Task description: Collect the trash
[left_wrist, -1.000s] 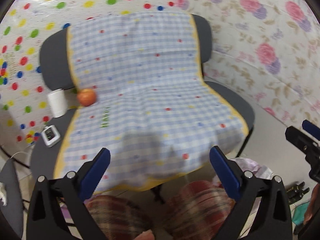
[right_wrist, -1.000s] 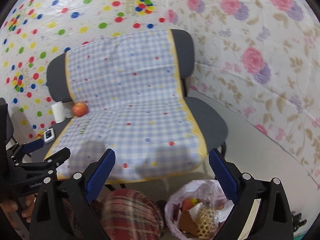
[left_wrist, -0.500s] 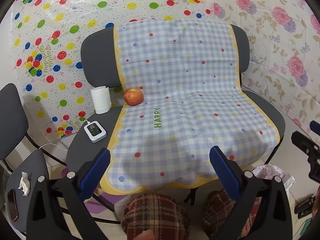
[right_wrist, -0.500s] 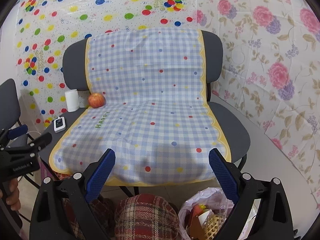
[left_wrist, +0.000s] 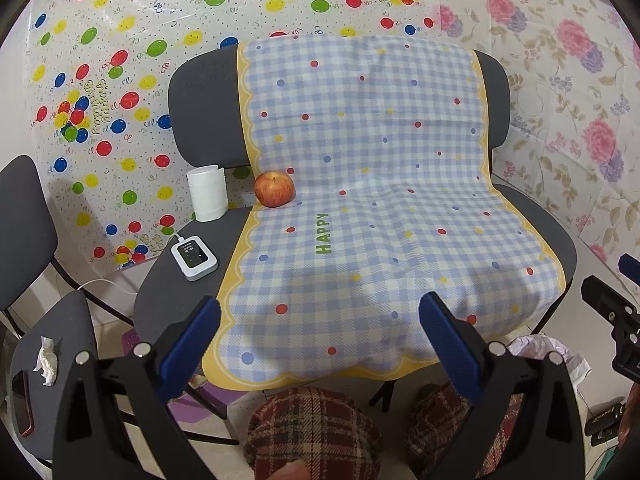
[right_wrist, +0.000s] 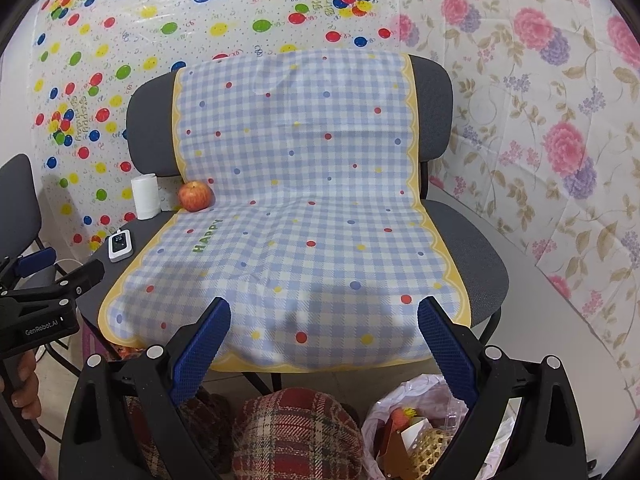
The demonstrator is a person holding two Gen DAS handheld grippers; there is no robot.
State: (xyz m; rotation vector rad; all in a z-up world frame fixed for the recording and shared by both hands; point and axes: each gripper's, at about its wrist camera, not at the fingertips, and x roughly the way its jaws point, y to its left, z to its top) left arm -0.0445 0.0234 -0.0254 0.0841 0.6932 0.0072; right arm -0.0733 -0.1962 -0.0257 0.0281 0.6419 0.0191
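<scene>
Backdrop: balloon sheet (left_wrist: pixel 120 80) behind chair, floral sheet (right_wrist: pixel 560 120) off to my right.
Chair (left_wrist: pixel 200 120): dark grey, straight ahead of both my jaws, draped with checked cloth (left_wrist: pixel 380 200) marked HAPPY.
Apple (left_wrist: pixel 274 189): far ahead, left of centre, on cloth edge against the backrest.
Roll (left_wrist: pixel 207 193): white, upright, just left of apple.
Device (left_wrist: pixel 194 257): small white box with dark screen and cable, on bare seat ahead-left.
Tissue (left_wrist: pixel 46 360): crumpled, on second chair (left_wrist: pixel 24 220), left of my left gripper (left_wrist: pixel 320 332).
Bag (right_wrist: pixel 404 428): open, on floor under my right gripper (right_wrist: pixel 324 332), right side; holds scraps and a woven basket piece.
Left jaws: spread wide, holding nothing.
Right jaws: spread wide, holding nothing.
Knees (right_wrist: pixel 296 432): plaid, below both jaws.
</scene>
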